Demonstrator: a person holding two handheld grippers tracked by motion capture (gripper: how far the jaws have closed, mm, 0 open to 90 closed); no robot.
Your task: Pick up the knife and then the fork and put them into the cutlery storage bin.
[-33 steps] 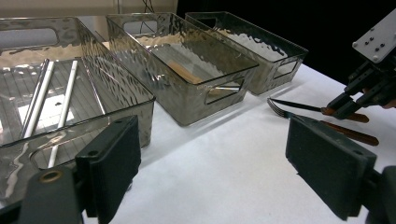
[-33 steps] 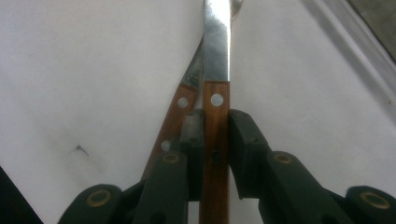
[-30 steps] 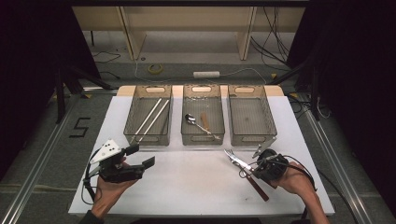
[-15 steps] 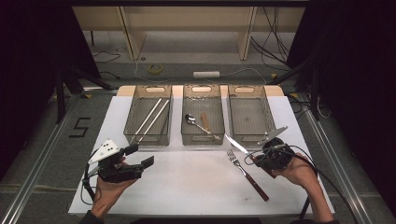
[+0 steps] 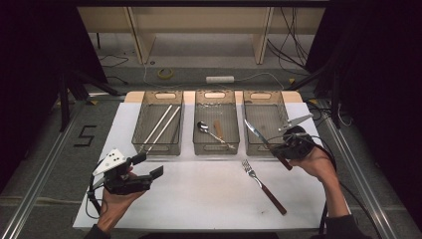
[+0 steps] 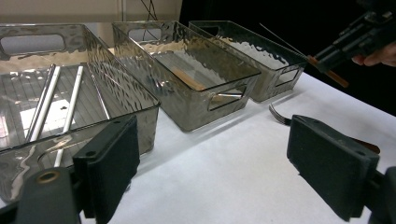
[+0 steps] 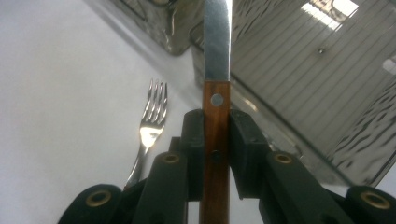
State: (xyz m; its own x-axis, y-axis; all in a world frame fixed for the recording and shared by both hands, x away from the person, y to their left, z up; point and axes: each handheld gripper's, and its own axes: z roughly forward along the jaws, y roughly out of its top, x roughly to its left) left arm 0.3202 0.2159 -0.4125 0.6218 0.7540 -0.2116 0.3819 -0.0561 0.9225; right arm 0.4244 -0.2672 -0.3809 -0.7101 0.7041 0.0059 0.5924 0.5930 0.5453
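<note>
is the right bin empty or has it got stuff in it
Empty: the right bin shows a bare ribbed floor; the knife is held above its edge by the right gripper.

Bright overhead light falls on the white table [image 5: 199, 199], while the room beyond both grippers sinks into black. The clear bins [image 6: 196, 79] ahead of the left gripper [image 6: 224, 163] carry rippled glare. The knife blade [image 7: 217, 37] above the right gripper [image 7: 215, 140] gleams, slightly soft.

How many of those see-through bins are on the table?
3, in a row at the table's far edge: left bin with long rods, middle bin with a spoon, right bin.
</note>
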